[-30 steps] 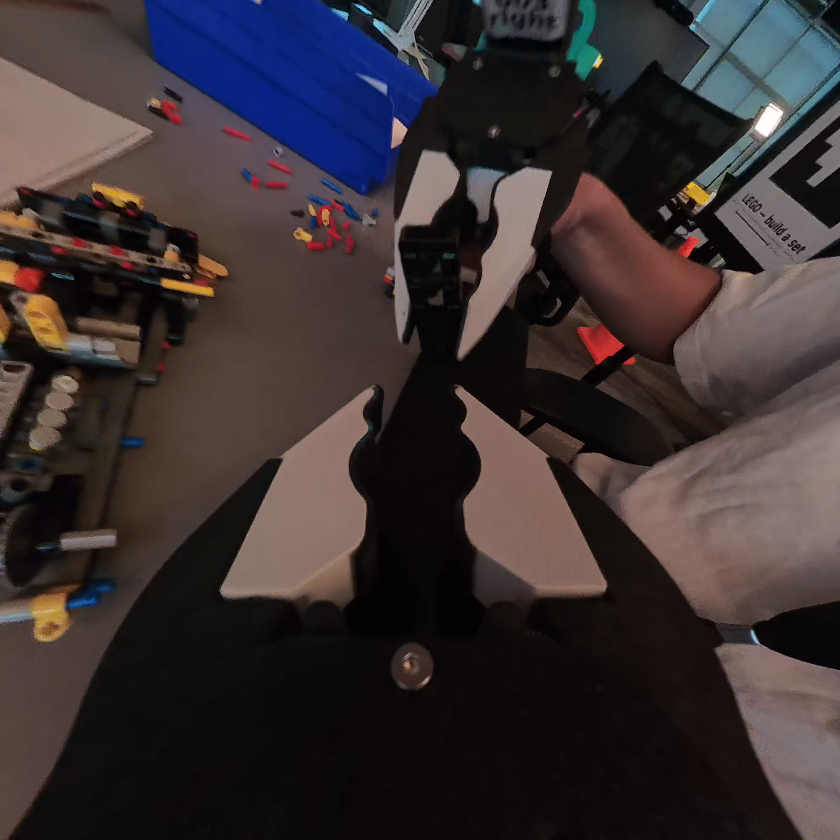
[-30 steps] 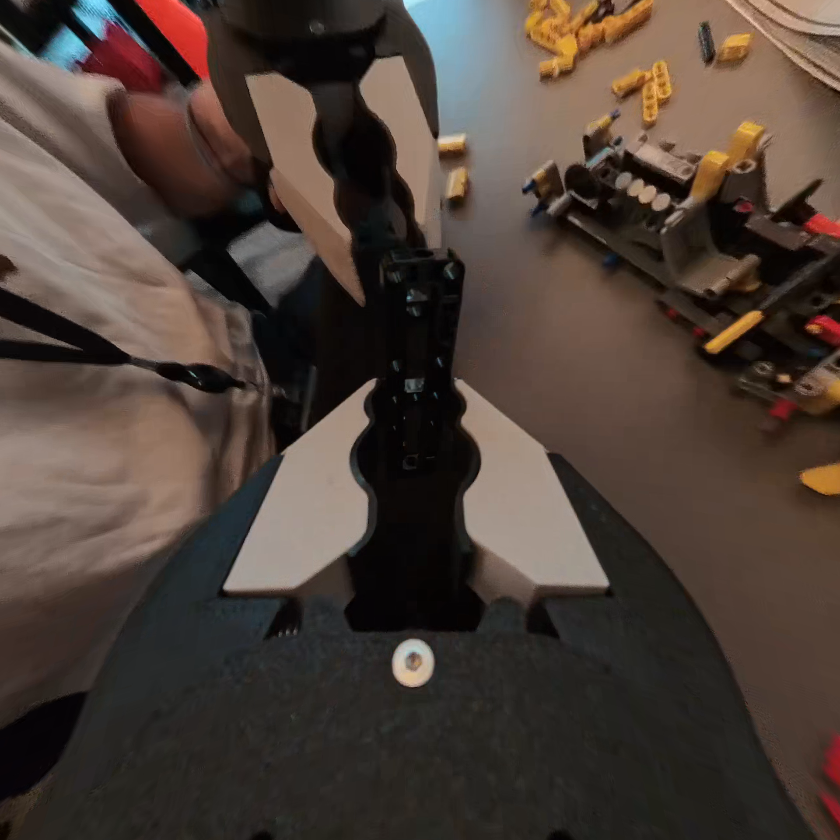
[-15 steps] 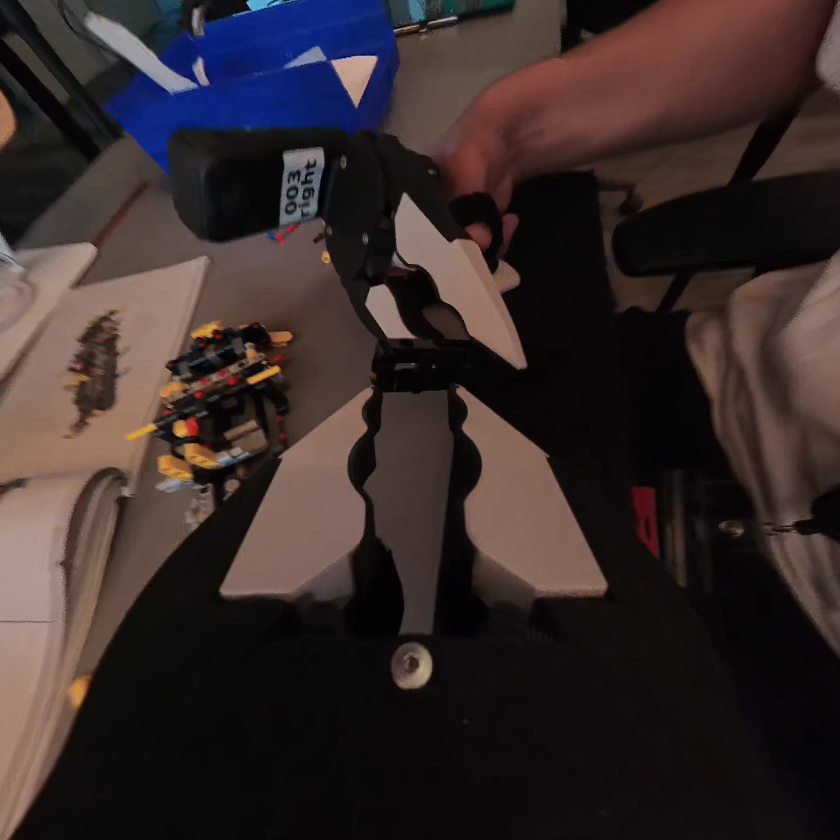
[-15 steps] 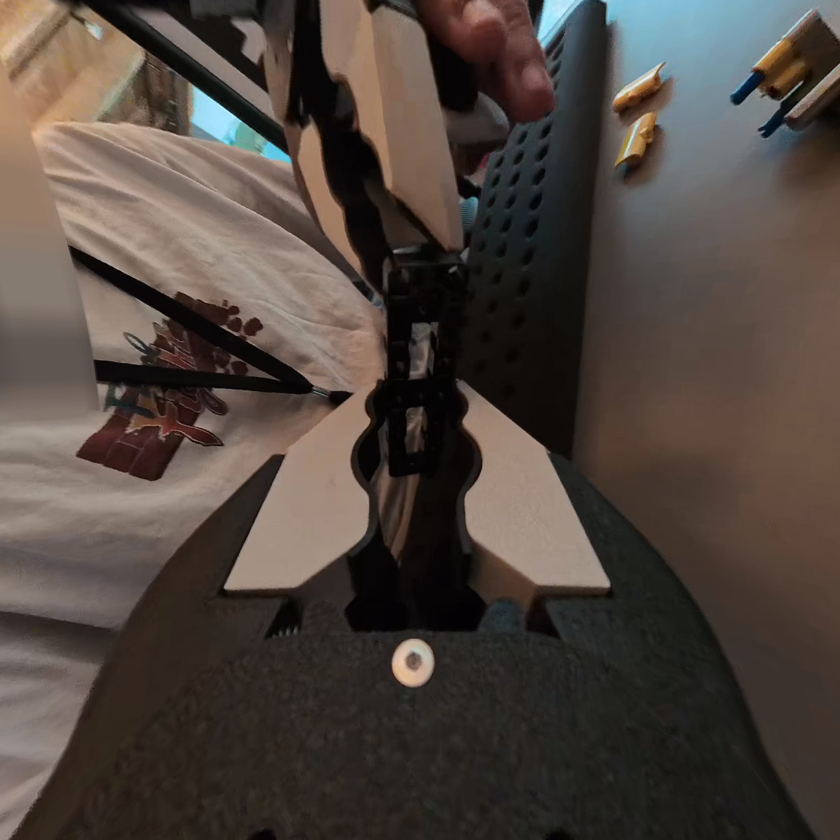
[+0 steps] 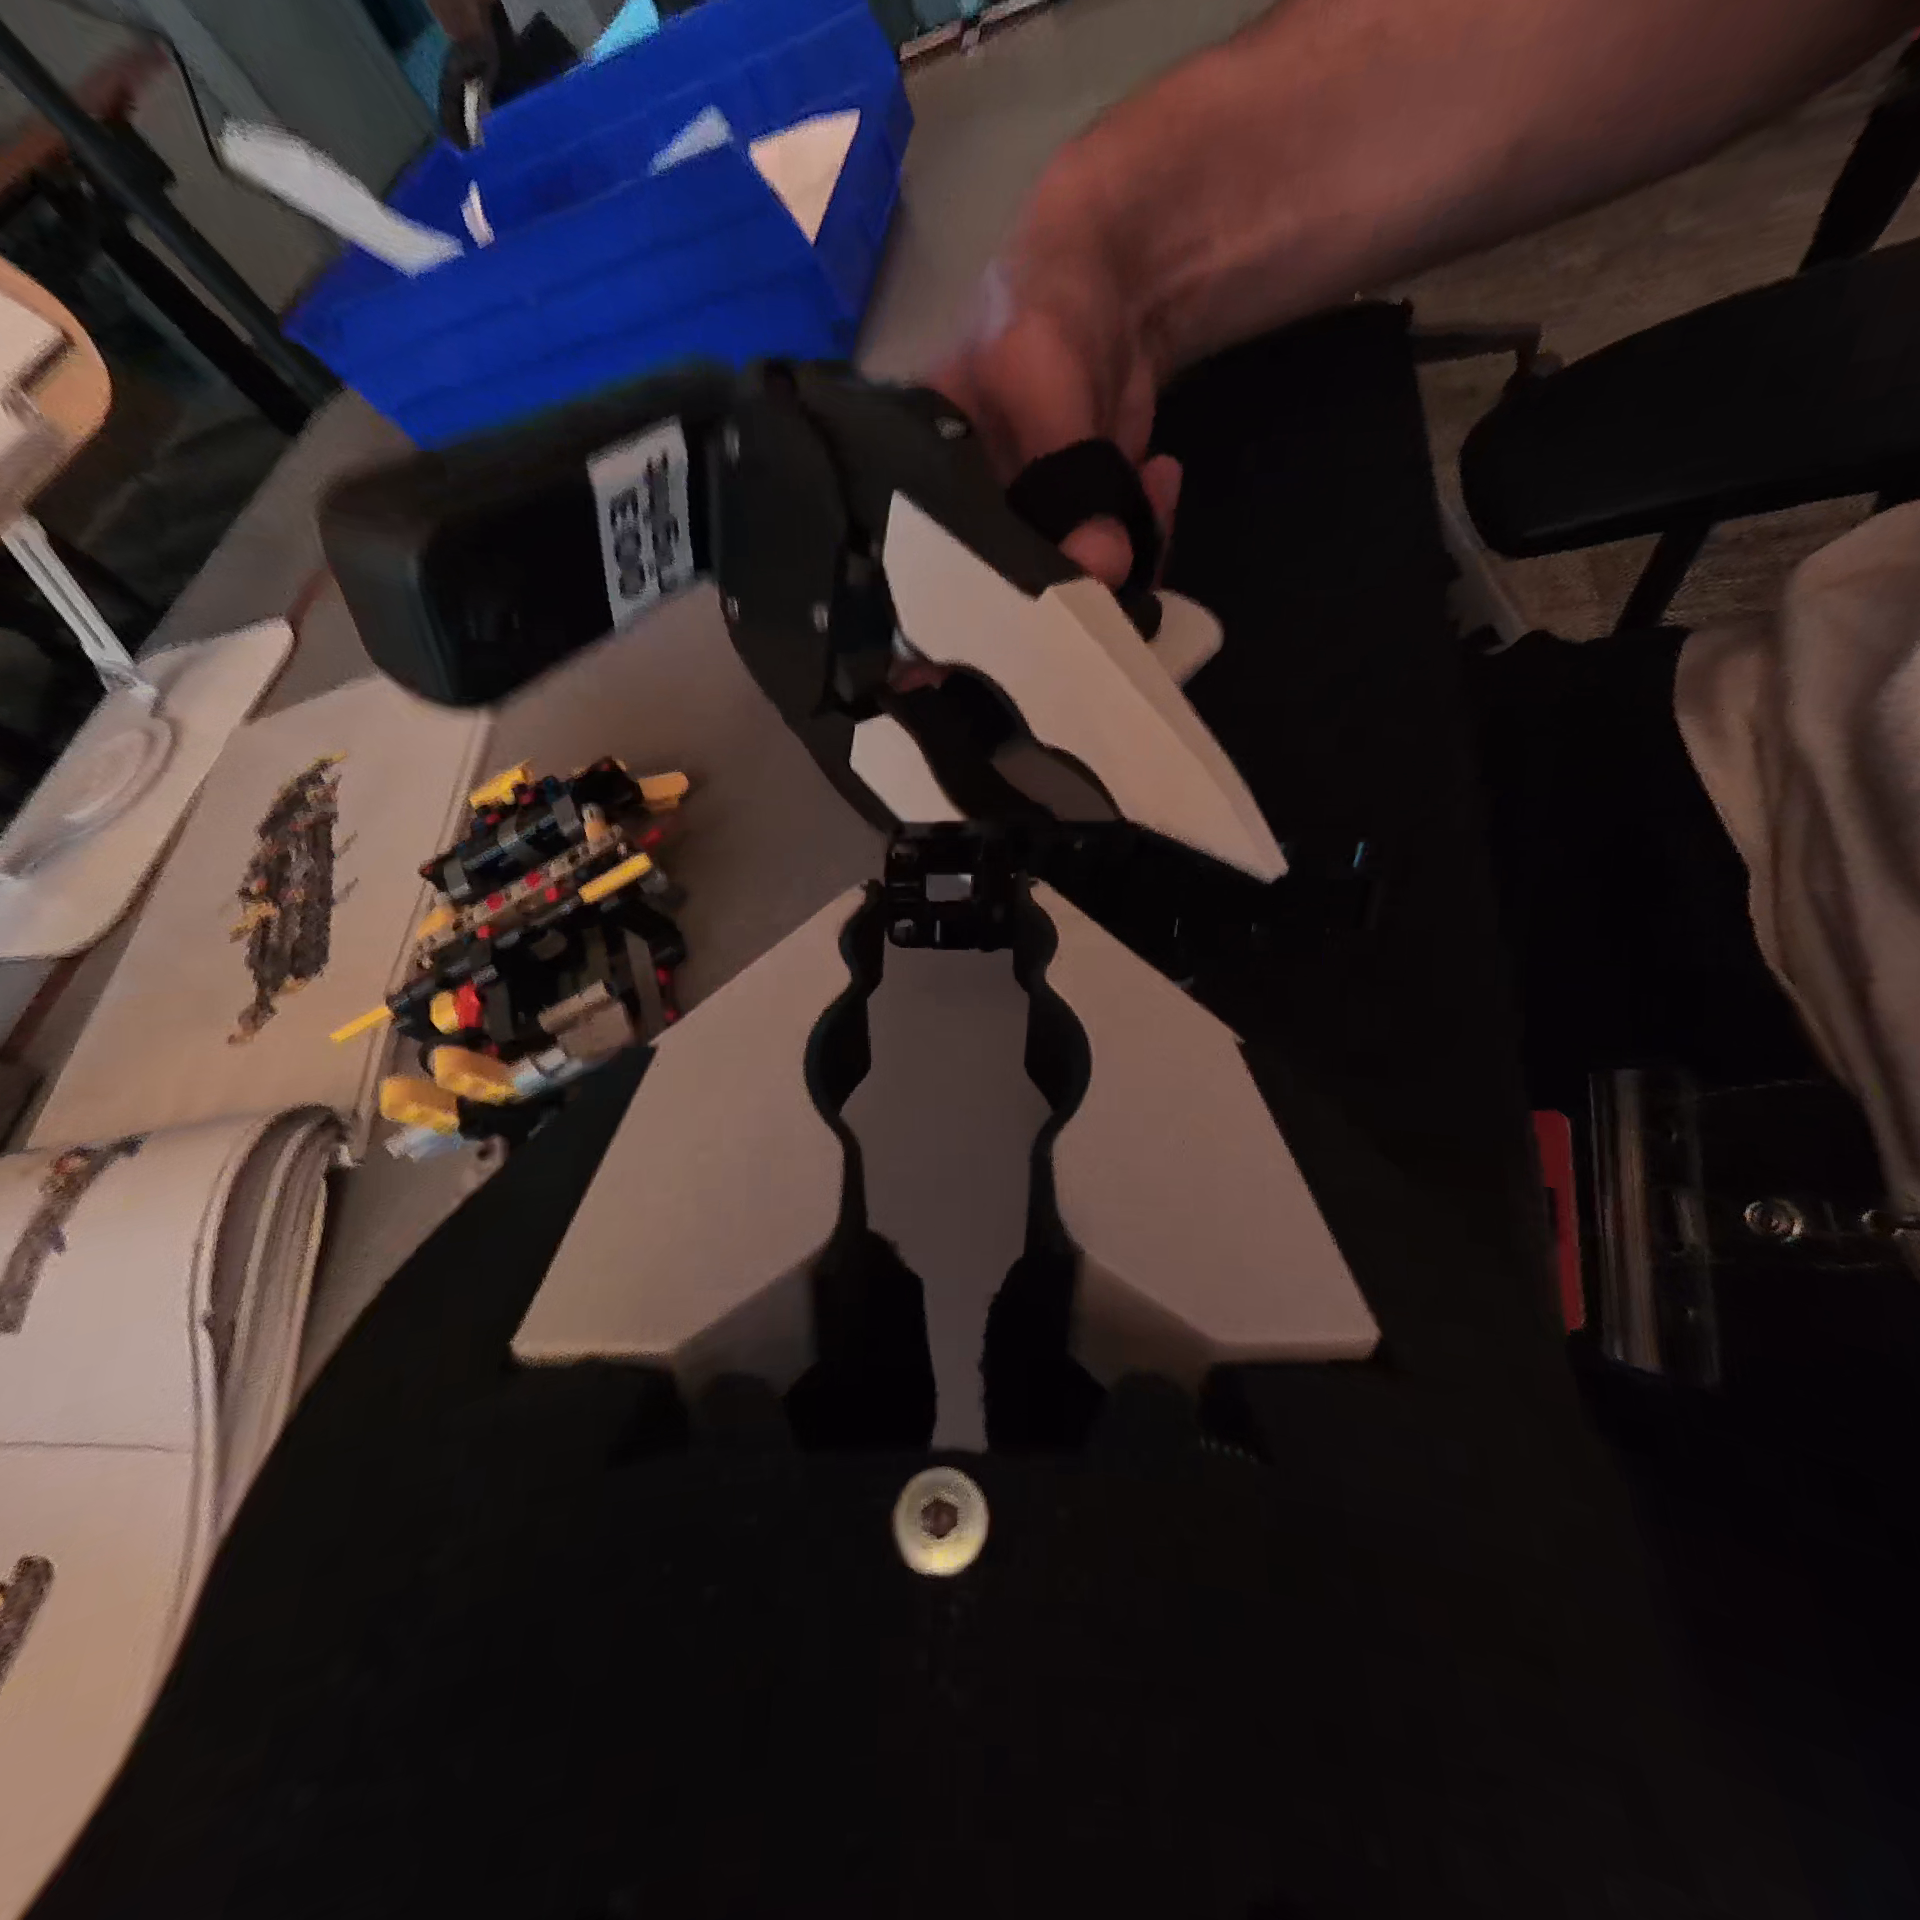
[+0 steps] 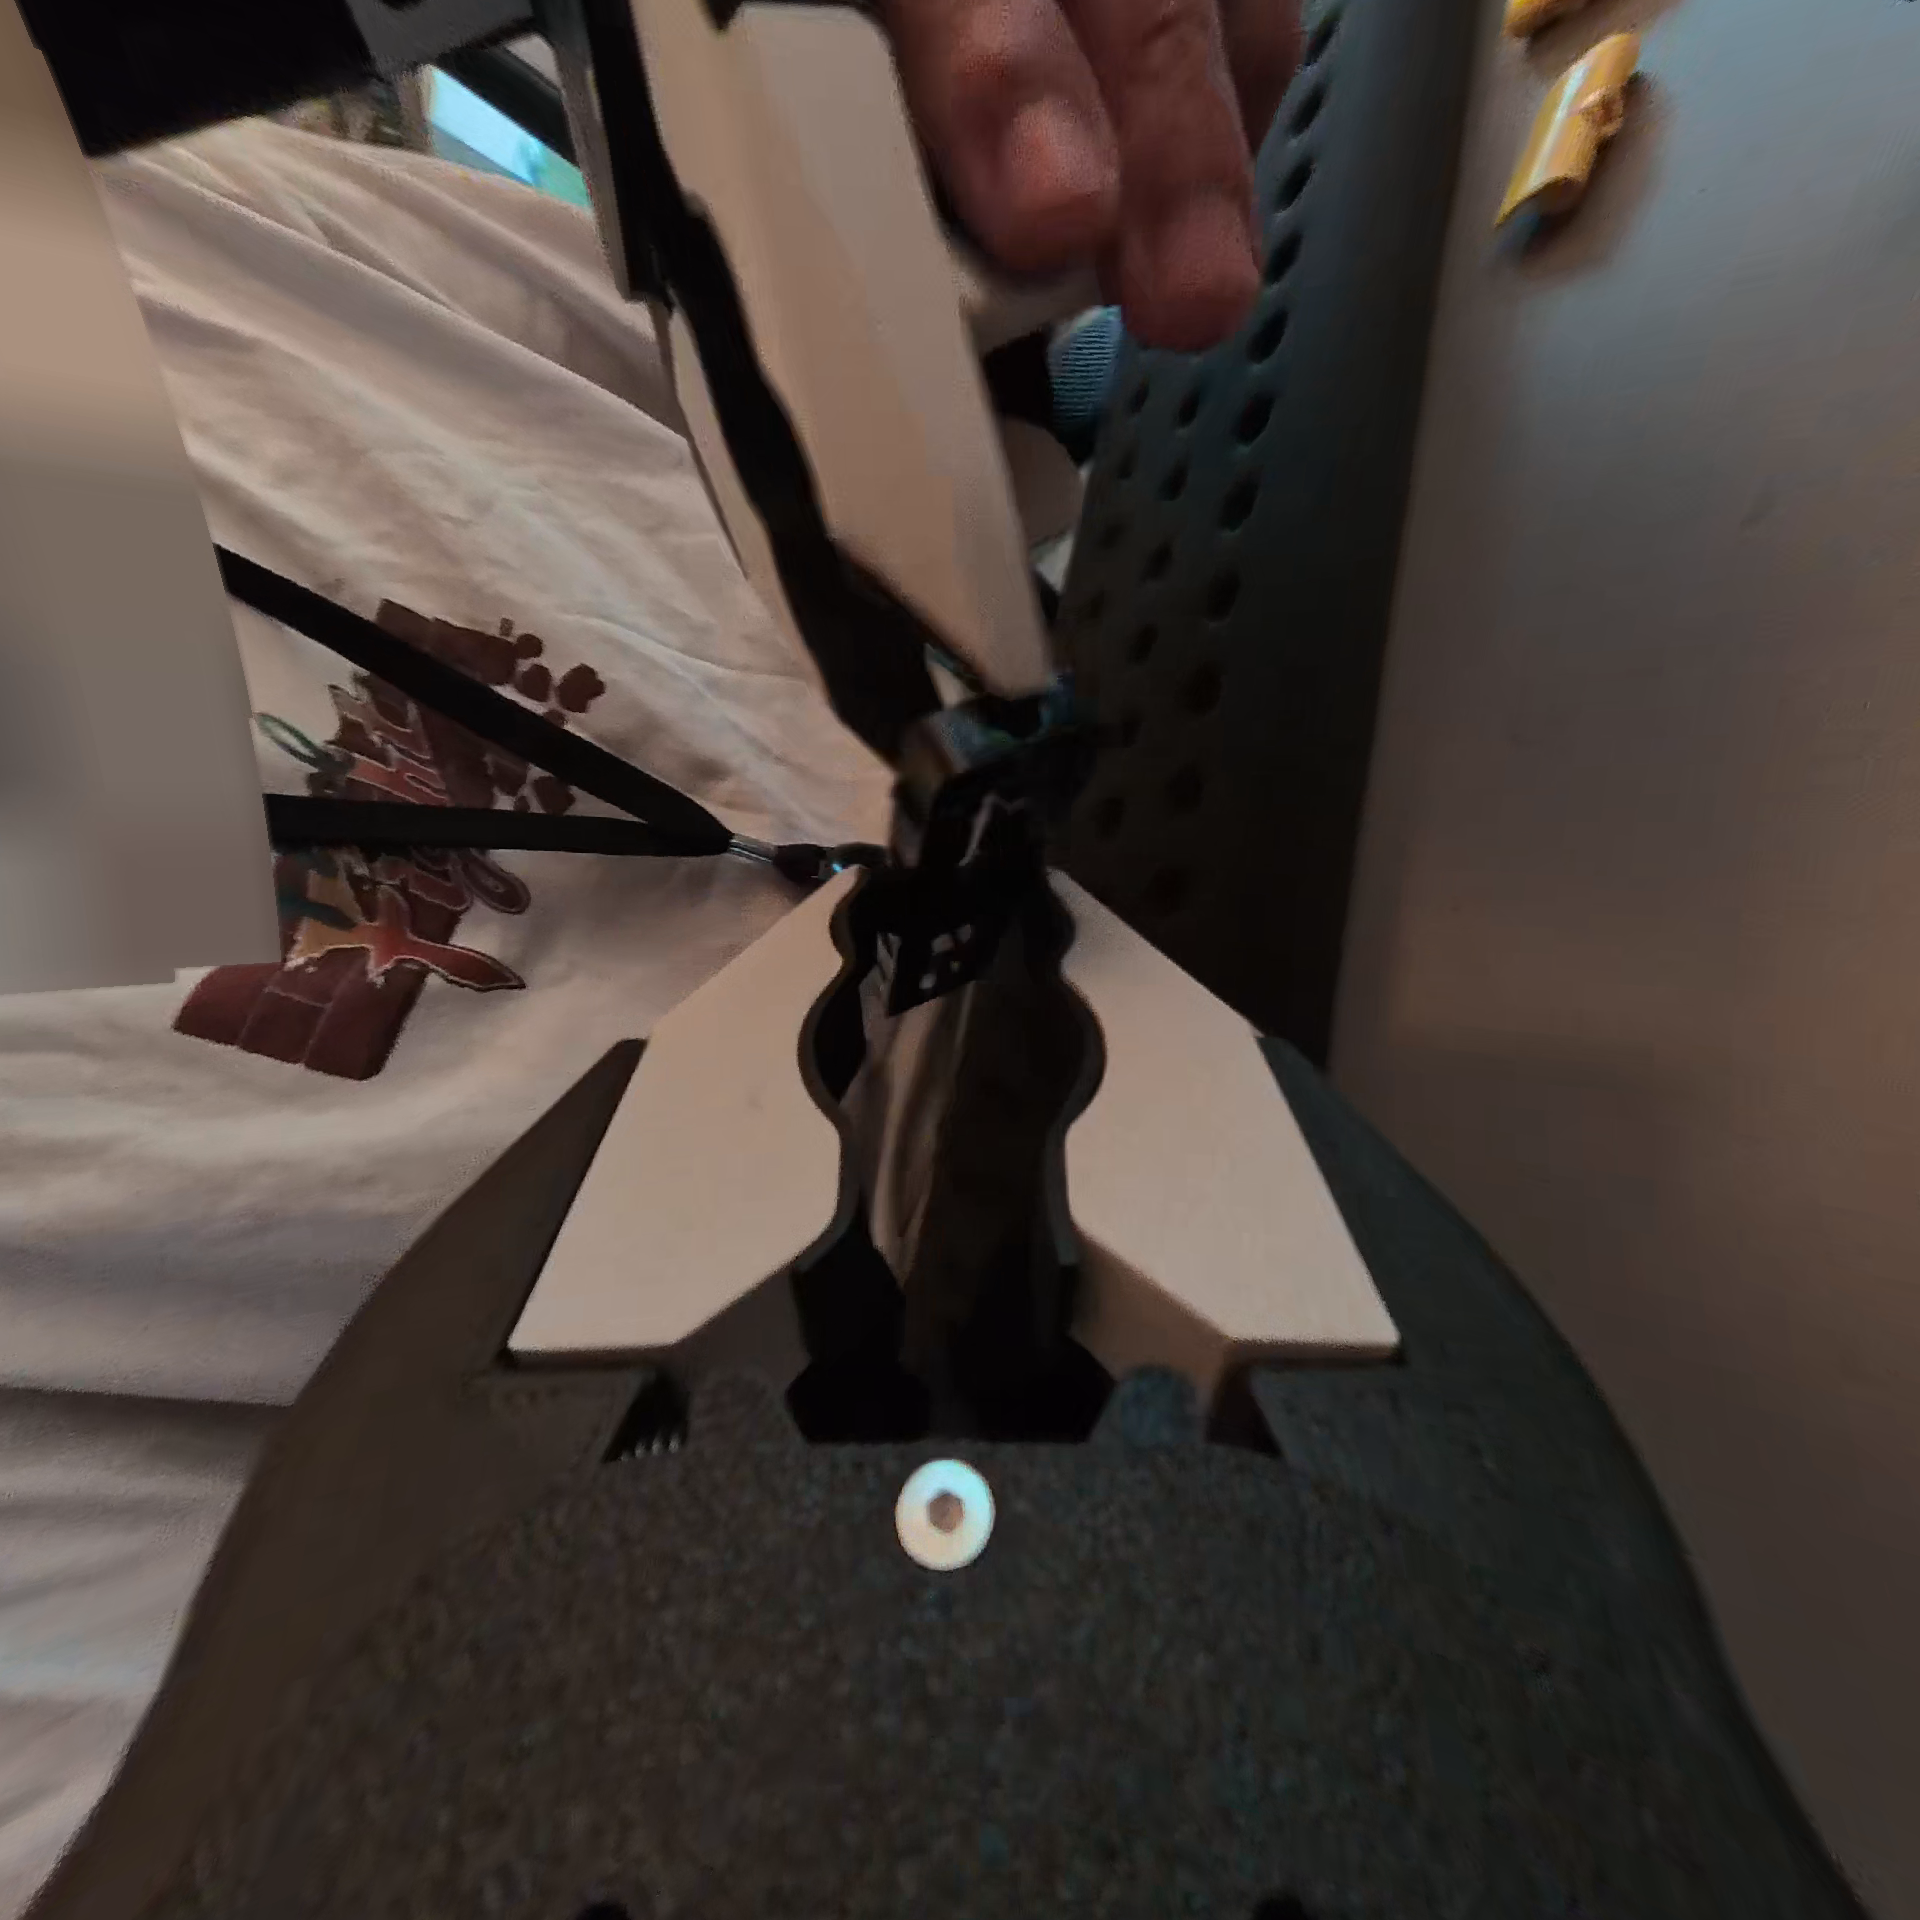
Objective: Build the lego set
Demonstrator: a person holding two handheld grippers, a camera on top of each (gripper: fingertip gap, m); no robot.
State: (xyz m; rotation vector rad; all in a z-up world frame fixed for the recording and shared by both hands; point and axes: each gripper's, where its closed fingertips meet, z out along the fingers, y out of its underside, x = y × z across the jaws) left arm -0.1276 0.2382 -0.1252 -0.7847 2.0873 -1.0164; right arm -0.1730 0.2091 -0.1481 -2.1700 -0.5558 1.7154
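A black lego frame piece [image 5: 951, 899] is held in the air between both grippers. My left gripper [image 5: 951, 914] is shut on one end of it at the fingertips. The right gripper [image 5: 1195, 842] comes in from above right in the left wrist view, held by a hand [image 5: 1081, 312], and grips the other end. In the right wrist view the right gripper [image 6: 951, 914] is shut on the piece [image 6: 945, 935], which sits tilted between its fingers. The left gripper [image 6: 987, 696] meets it from above.
The partly built black and yellow model [image 5: 551, 914] stands on the table left of the grippers. An open instruction book [image 5: 135, 1247] lies at the left. A blue bin [image 5: 623, 270] is behind. Yellow pieces [image 6: 1569, 135] lie on the table. A black perforated chair back [image 6: 1226, 520] is close. About 5 cm separates my left fingertips from my right.
Both grippers have swung round together with the black piece, away from over the table toward the person's body. In the last half second the piece has tilted between the right fingers.
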